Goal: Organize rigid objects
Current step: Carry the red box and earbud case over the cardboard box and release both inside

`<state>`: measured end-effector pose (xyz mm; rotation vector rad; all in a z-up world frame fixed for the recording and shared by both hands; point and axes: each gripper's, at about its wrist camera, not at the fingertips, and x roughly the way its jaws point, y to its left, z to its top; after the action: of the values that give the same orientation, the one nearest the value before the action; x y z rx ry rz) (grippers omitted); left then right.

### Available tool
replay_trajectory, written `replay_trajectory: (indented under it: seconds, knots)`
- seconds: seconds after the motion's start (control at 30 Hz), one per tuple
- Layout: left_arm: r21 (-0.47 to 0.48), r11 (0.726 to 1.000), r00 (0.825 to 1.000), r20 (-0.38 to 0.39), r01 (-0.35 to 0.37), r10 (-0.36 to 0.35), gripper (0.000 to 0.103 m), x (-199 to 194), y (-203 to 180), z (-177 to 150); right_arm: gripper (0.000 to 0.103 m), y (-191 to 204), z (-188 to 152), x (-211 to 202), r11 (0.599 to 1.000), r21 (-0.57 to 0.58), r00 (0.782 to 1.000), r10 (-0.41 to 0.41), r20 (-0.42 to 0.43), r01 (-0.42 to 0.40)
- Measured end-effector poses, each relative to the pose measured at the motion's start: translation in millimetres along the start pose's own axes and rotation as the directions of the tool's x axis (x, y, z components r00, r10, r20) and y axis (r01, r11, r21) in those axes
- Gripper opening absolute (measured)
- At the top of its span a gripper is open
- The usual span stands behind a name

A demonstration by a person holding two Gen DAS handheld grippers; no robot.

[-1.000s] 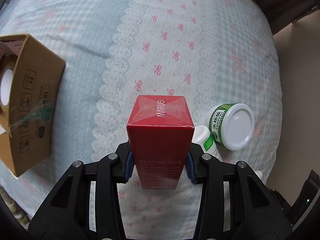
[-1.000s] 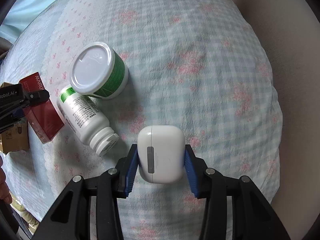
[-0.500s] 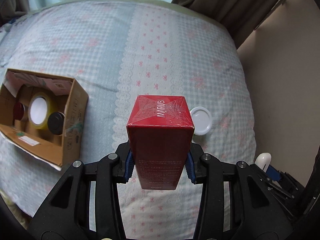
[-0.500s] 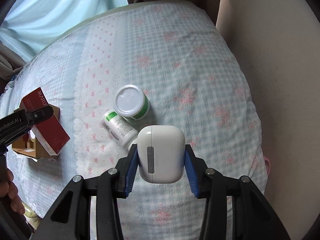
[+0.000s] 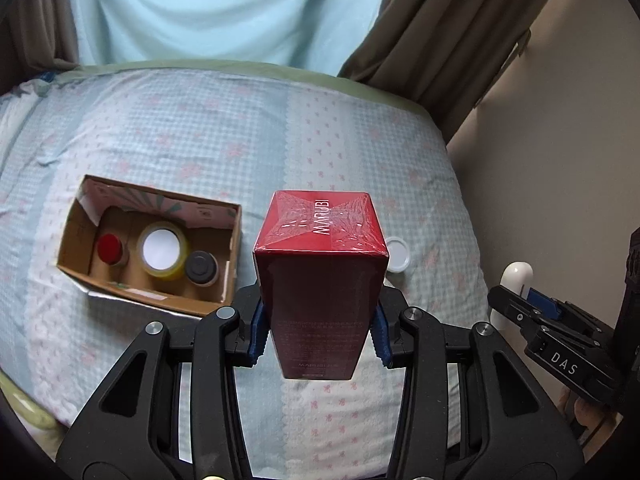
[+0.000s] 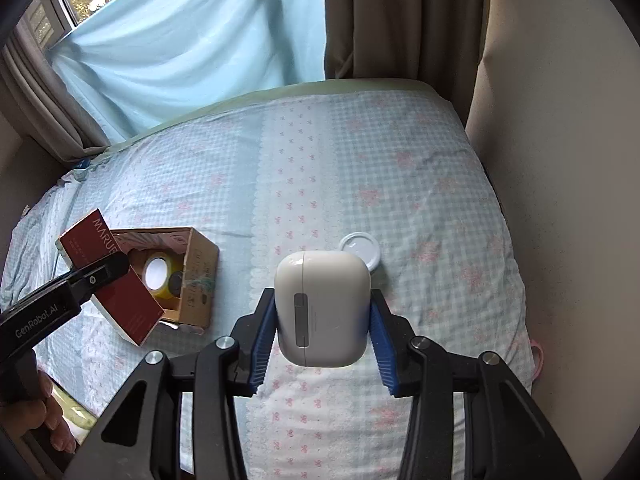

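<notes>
Two grippers hang above the bed [image 6: 420, 184], each already loaded. The left gripper [image 5: 318, 334] is clamped on a shrink-wrapped red MARUBI carton [image 5: 320, 280], gripped low on its side faces so most of the carton juts forward, clear of the pads. The right gripper [image 6: 322, 346] pinches a white earbud charging case [image 6: 322, 308] across its flat sides, hinge edge up.

Both loads are held high over the bedspread, I judge for carrying to the cardboard box [image 5: 232, 240] at the left, which holds a tape roll [image 5: 162, 250] and two small capped jars, one red-lidded [image 5: 110, 249] and one dark-lidded [image 5: 200, 266]. The red carton hovers just right of that box.

A white-lidded jar [image 6: 360, 250] sits on the bedspread, mostly hidden behind the held loads.
</notes>
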<state>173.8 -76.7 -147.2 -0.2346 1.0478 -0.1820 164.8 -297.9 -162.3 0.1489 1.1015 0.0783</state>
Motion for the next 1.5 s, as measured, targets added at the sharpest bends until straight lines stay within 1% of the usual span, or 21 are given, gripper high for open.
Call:
replay_trajectory:
  seconds: [0.1,0.23,0.33,0.47,0.6,0.77,0.9,1.0,1.13,1.23,1.37,1.5]
  knots:
    - [-0.003,1.000,1.000,0.024,-0.003,0.003,0.038,-21,30,2,0.041,33,0,-8,1.000,-0.013,1.000,0.021,0.021,-0.021]
    - [-0.015,1.000,0.999,0.036,0.004,-0.003,0.038,-39,76,9,0.041,86,3,-12,0.998,-0.044,0.998,0.040,0.045,-0.038]
    - [0.027,1.000,0.999,0.039,0.005,-0.006,0.038,-48,109,21,0.041,126,7,-12,0.998,-0.046,0.997,0.051,0.059,-0.049]
    - [0.065,0.998,1.000,0.011,0.017,-0.018,0.038,-48,158,42,0.041,178,12,-3,0.999,-0.009,0.996,0.047,0.076,-0.046]
    - [0.096,0.995,1.000,-0.010,0.026,-0.025,0.038,-46,206,60,0.041,226,16,17,1.000,0.010,0.997,0.029,0.070,-0.030]
    - [0.109,0.994,0.998,-0.052,0.026,-0.020,0.038,-34,261,76,0.041,273,21,47,0.998,0.048,0.999,0.026,0.039,-0.028]
    - [0.099,0.995,0.996,-0.093,0.022,-0.013,0.038,-14,296,85,0.041,298,26,74,0.998,0.058,1.000,0.029,0.003,-0.029]
    - [0.084,0.996,0.992,-0.129,0.021,-0.010,0.038,7,313,87,0.041,313,30,98,0.998,0.054,0.999,0.033,-0.035,-0.031]
    - [0.082,0.996,0.984,-0.180,0.018,-0.003,0.038,41,325,86,0.041,324,33,136,0.998,0.056,0.994,0.047,-0.098,-0.041]
    - [0.070,0.997,0.974,-0.227,0.021,-0.005,0.038,70,333,83,0.041,327,34,167,0.998,0.052,0.988,0.053,-0.146,-0.045]
    - [0.064,0.998,0.959,-0.285,0.018,0.001,0.038,110,339,82,0.041,326,32,206,0.997,0.065,0.975,0.061,-0.212,-0.048]
    - [0.055,0.998,0.946,-0.323,0.017,0.001,0.038,144,341,83,0.041,323,25,238,0.997,0.064,0.961,0.060,-0.270,-0.044]
